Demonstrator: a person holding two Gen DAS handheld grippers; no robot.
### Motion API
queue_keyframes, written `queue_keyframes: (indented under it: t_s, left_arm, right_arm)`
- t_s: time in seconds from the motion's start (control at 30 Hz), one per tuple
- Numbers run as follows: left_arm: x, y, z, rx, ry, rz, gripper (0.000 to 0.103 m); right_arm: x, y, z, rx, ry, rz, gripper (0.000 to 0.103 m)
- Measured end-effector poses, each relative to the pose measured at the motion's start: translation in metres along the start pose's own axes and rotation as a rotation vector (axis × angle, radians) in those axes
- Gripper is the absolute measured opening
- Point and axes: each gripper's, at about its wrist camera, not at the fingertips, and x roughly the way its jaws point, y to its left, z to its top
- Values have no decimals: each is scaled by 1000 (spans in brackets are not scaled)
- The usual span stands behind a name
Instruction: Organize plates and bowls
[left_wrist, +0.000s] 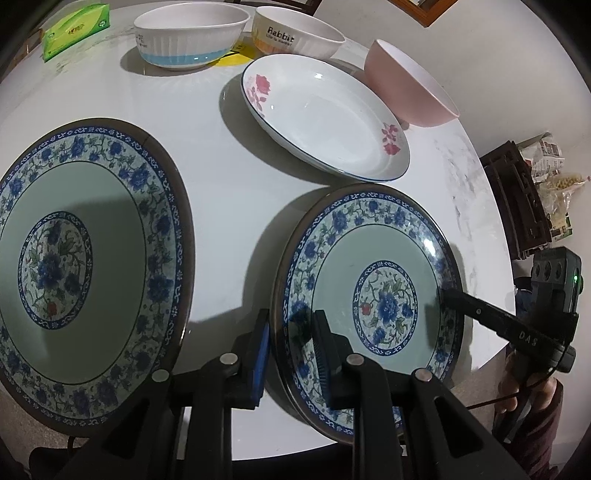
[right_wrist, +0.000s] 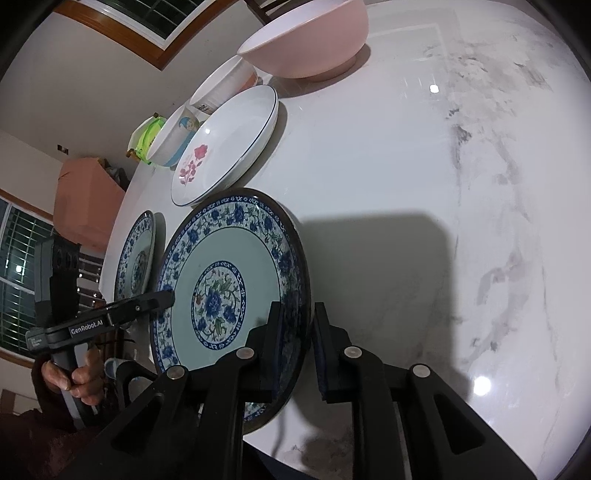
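Both grippers straddle opposite rims of the nearer blue-patterned plate (left_wrist: 369, 295). The left gripper (left_wrist: 291, 332) holds a narrow clamp at the plate's eight o'clock edge. The right gripper (right_wrist: 295, 325) sits at its four o'clock edge, jaws narrow with a slight gap, so that grip may be loose. If it slips, the plate could tilt and drop onto the marble table (right_wrist: 406, 184). At ten o'clock lies the second blue plate (left_wrist: 85, 269); beyond, the rose plate (left_wrist: 325, 118) and pink bowl (left_wrist: 410, 85).
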Motion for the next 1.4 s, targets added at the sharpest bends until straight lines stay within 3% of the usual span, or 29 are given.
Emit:
queue_keyframes:
  t_s: [0.33, 0.63, 1.1, 1.4]
  left_arm:
    - [2, -3, 2, 5, 1, 4, 22]
    - [1, -5, 0, 26, -25, 27, 22]
    - [-26, -5, -1, 50, -93, 46, 22]
    - [-57, 25, 5, -10, -144, 46, 22]
  right_arm:
    - [2, 0, 20, -67, 21, -20, 27]
    - [2, 0, 16, -54, 16, -11, 15]
    - [-10, 18, 10, -58, -23, -15, 15]
    - [-2, 55, 23, -112, -34, -8, 15]
